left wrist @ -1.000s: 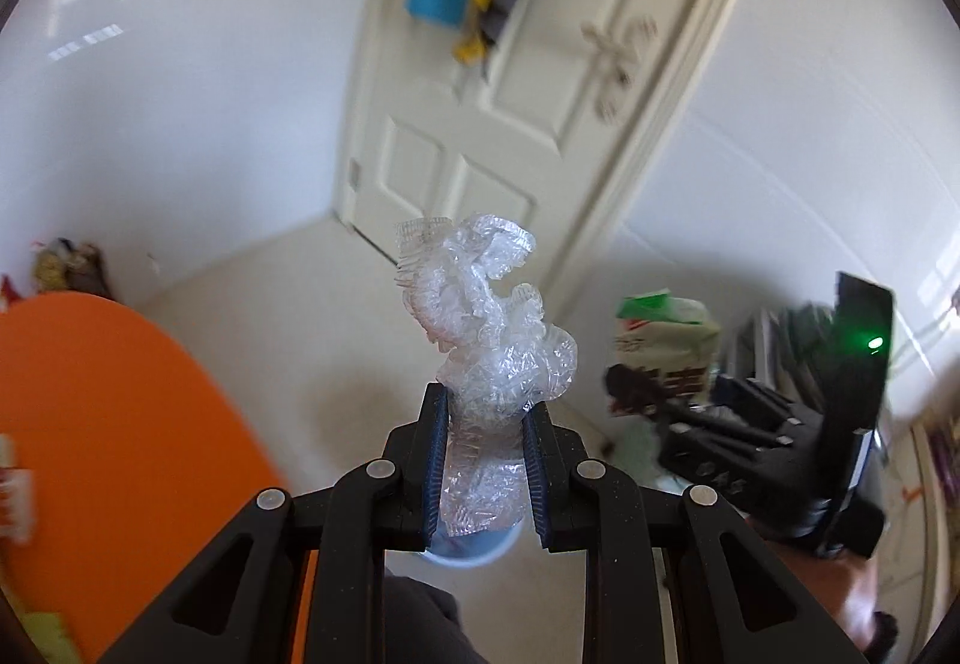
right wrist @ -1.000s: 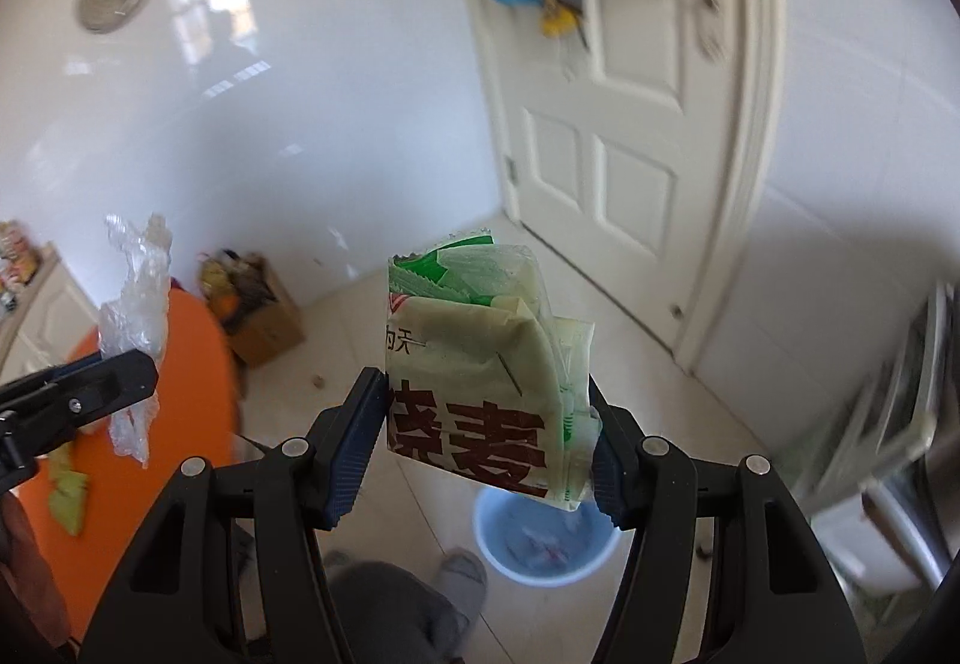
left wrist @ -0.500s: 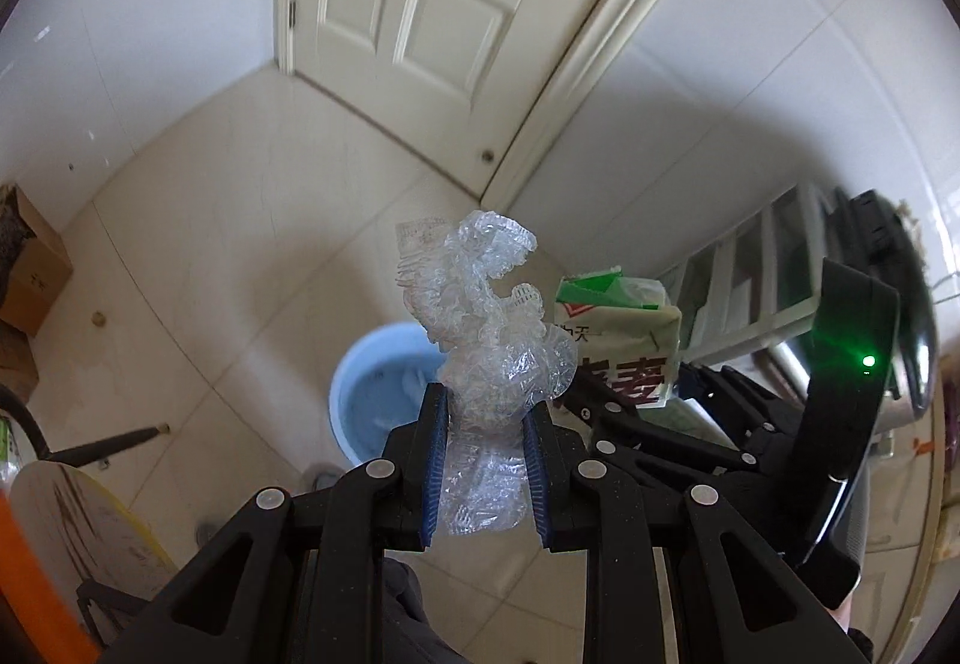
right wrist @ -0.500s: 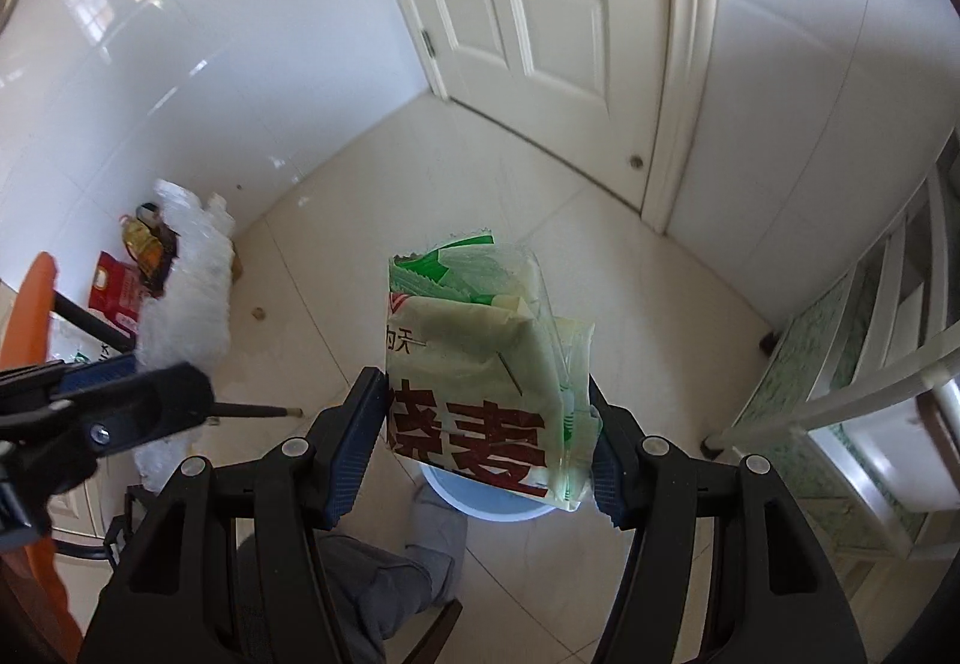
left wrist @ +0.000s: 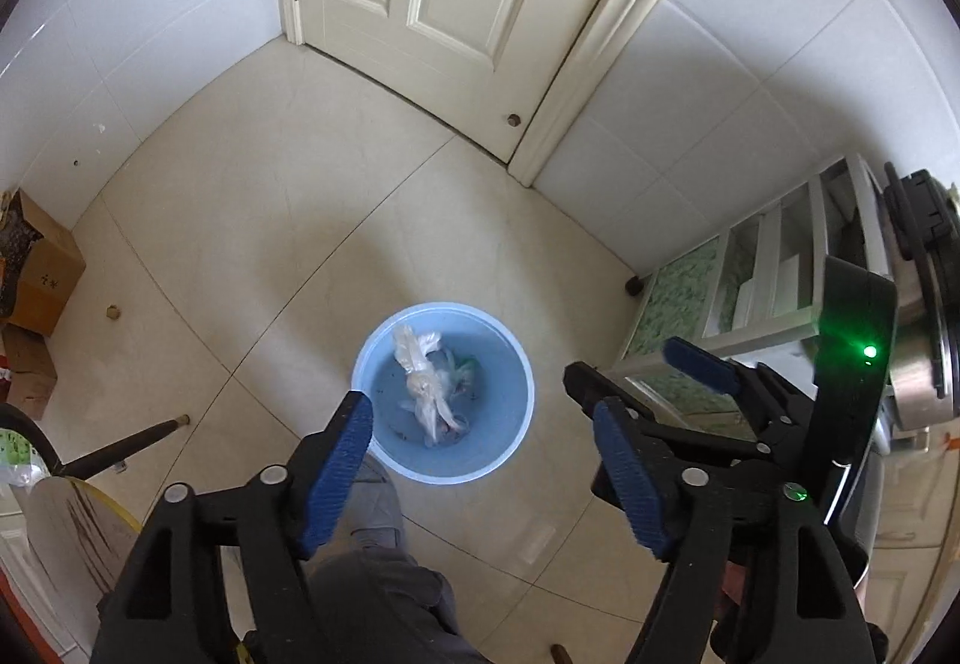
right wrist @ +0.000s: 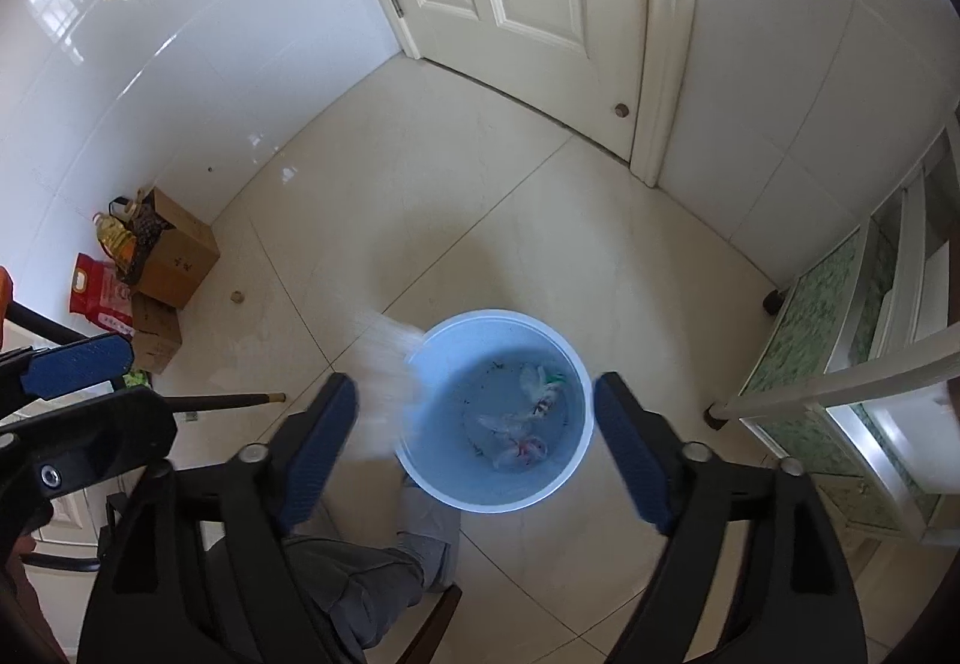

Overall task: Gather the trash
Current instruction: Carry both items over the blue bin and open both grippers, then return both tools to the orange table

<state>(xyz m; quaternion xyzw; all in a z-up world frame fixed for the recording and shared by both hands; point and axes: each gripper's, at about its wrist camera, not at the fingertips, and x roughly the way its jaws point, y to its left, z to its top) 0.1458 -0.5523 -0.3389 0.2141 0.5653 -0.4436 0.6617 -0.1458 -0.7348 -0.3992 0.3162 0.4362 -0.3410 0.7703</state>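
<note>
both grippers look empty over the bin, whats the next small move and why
Probably lift both grippers away and turn back for more trash. The left gripper and right gripper stand wide open with nothing between the fingers, above the blue bin, where crumpled plastic already lies. A pale blur at the rim may be a piece falling.

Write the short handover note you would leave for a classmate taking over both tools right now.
Left tool: open, holding nothing, above the blue bin.
Right tool: open, holding nothing, also over the bin.
Trash: crumpled clear plastic and other wrappers lie in the bin; a blurred pale piece sits at the bin's left rim in the right view, whether in or out cannot be told.
Done: this load released.
Left: check that piece, then look for more trash.
</note>
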